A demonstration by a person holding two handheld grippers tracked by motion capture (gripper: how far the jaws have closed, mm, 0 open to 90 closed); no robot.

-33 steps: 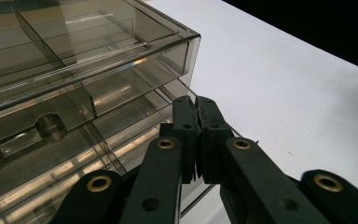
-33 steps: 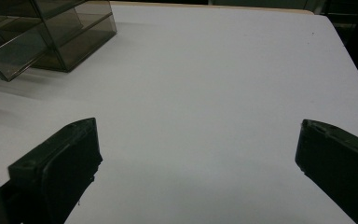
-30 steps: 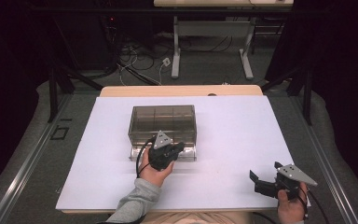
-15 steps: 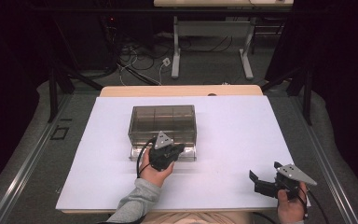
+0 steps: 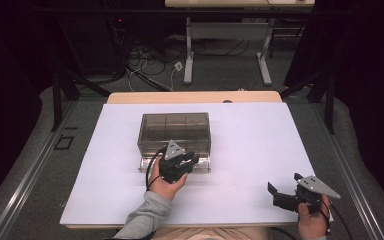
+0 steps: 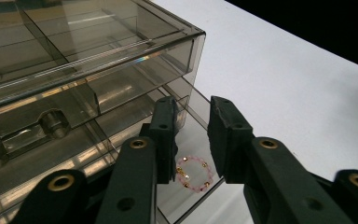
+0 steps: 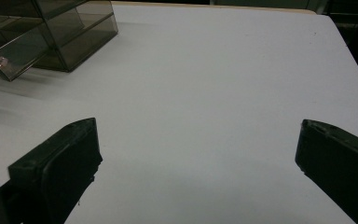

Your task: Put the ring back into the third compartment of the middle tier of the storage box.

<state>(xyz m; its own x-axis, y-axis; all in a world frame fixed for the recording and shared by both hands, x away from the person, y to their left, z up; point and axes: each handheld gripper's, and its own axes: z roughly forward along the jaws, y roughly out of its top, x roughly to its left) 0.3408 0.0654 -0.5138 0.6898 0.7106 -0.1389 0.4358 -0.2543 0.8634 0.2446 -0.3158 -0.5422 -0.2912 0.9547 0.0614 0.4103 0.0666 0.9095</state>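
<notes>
A smoky clear drawer box point(image 5: 175, 127) stands mid-table, its lower drawer point(image 6: 74, 158) pulled out toward the person. My left gripper point(image 5: 189, 160) hangs over that drawer's right end. In the left gripper view its jaws point(image 6: 191, 135) have just been opening and now stand a small gap apart with nothing pressed between them. A pink bead bracelet point(image 6: 192, 158) lies on the drawer floor below that gap. My right gripper point(image 5: 282, 189) rests near the table's front right corner, and its jaws point(image 7: 198, 140) are wide open over bare white table.
The white tabletop point(image 5: 260, 140) stretches wide to the right of the box point(image 7: 51, 28). Beyond the table's far edge are desk legs point(image 5: 189, 55) and loose cables on the floor. Metal rails run along both sides of the table.
</notes>
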